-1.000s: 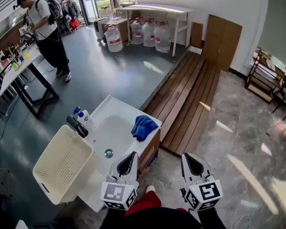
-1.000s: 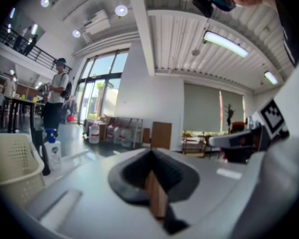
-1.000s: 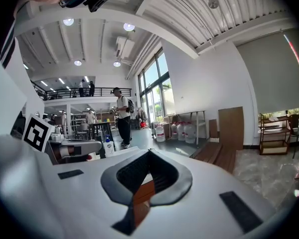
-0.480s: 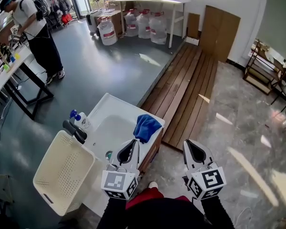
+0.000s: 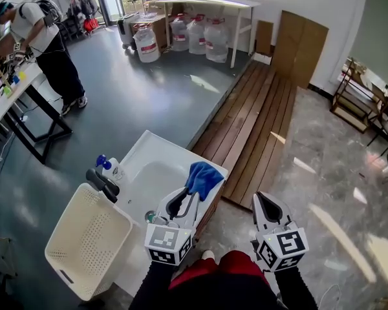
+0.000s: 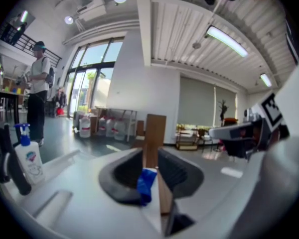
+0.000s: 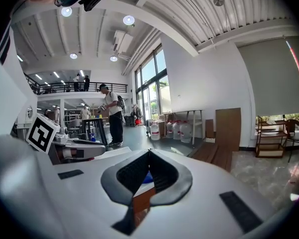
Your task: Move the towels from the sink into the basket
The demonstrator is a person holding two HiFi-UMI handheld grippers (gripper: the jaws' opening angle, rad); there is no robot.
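A blue towel (image 5: 202,178) lies bunched on the right rim of the white sink (image 5: 142,173). To the sink's left stands the cream basket (image 5: 84,250), with nothing in it. My left gripper (image 5: 183,197) hovers over the sink's near right edge, just short of the towel. Its jaws are opening, with a narrow gap and nothing between them. In the left gripper view the towel (image 6: 145,183) shows through that gap, ahead of the left gripper (image 6: 150,153). My right gripper (image 5: 264,200) hangs over the floor to the right of the sink, its tips touching, holding nothing.
A spray bottle (image 5: 113,168) and a black faucet (image 5: 103,183) stand at the sink's left edge, beside the basket. The drain (image 5: 150,217) lies near my left gripper. Wooden planks (image 5: 258,128) run along the floor on the right. A person (image 5: 42,50) stands at a table far left.
My left gripper has moved forward over the sink towards the blue towel, and its jaws have parted. The right gripper has barely moved.
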